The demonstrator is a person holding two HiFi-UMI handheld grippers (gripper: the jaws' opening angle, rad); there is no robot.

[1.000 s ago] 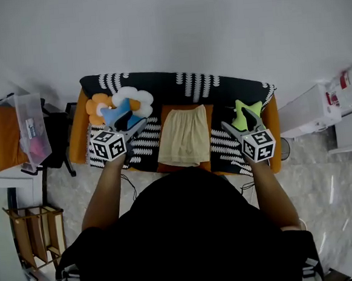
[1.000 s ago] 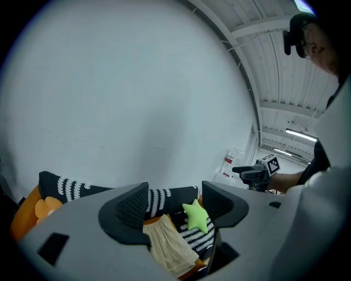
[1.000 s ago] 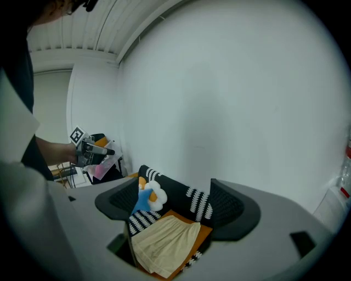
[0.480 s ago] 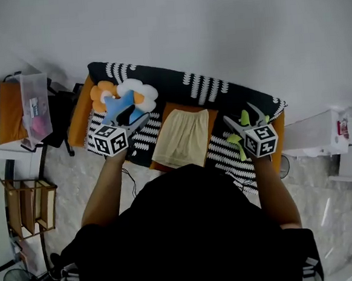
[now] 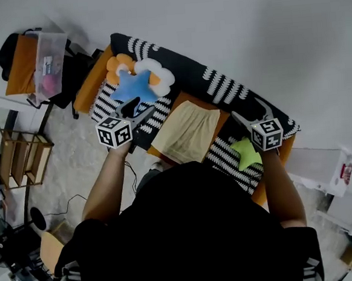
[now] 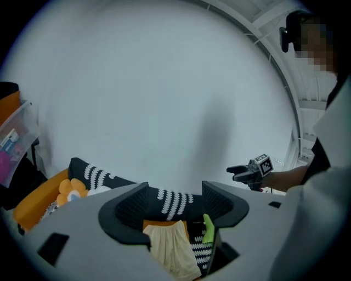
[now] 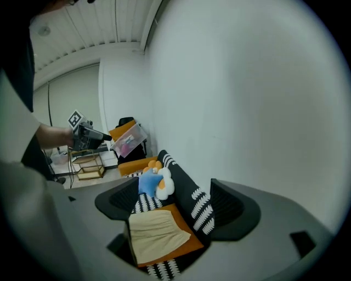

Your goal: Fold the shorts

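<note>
Sofa bears shorts, seemingly between left tongs and right tongs.

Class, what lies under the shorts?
An orange cushion shows round the edges of the shorts, on the striped sofa. The cushion's middle is covered by the shorts.

The person holds both arms out in front. The left gripper has its jaws wide apart and holds nothing. The right gripper is the same.
</note>
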